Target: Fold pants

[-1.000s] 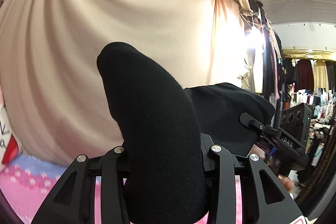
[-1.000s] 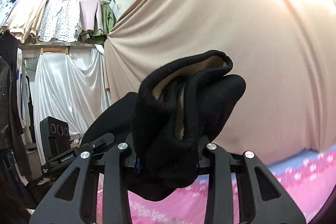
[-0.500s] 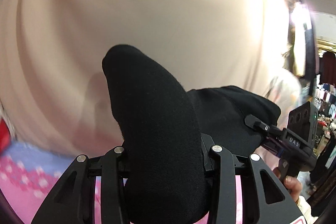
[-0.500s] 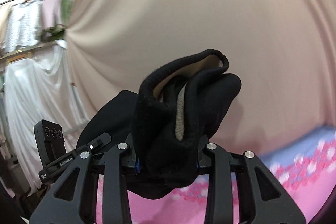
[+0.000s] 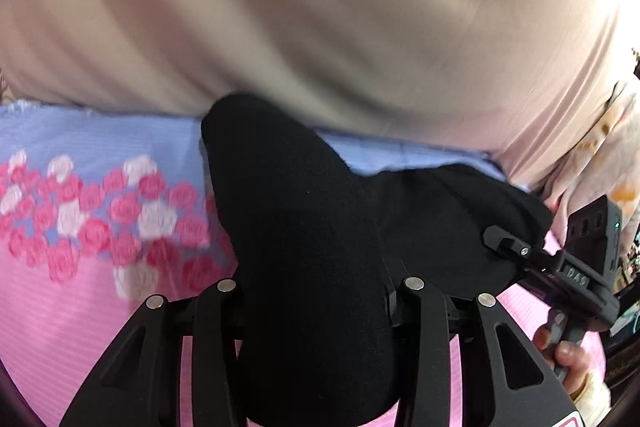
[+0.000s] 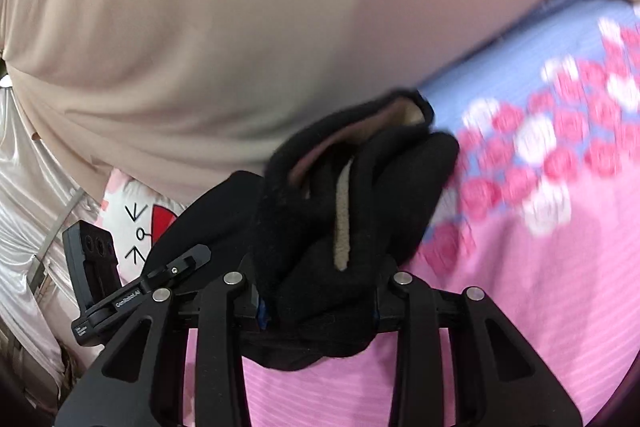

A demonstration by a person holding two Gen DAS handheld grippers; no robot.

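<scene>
The black pants are held up between both grippers above a pink bedsheet. My left gripper is shut on a thick fold of the black cloth, which covers its fingertips. My right gripper is shut on a bunched edge of the pants that shows beige fleece lining. The stretch of pants between them sags toward the other gripper, which shows at the right of the left wrist view and at the left of the right wrist view.
The sheet has a band of pink and white roses and a pale blue strip at the far edge. A beige curtain hangs behind the bed. A cartoon pillow and white satin cloth lie at left.
Both grippers have tilted down with the pants still held. The views swung from curtain and hanging clothes to the bedsheet, which now fills the lower half.
</scene>
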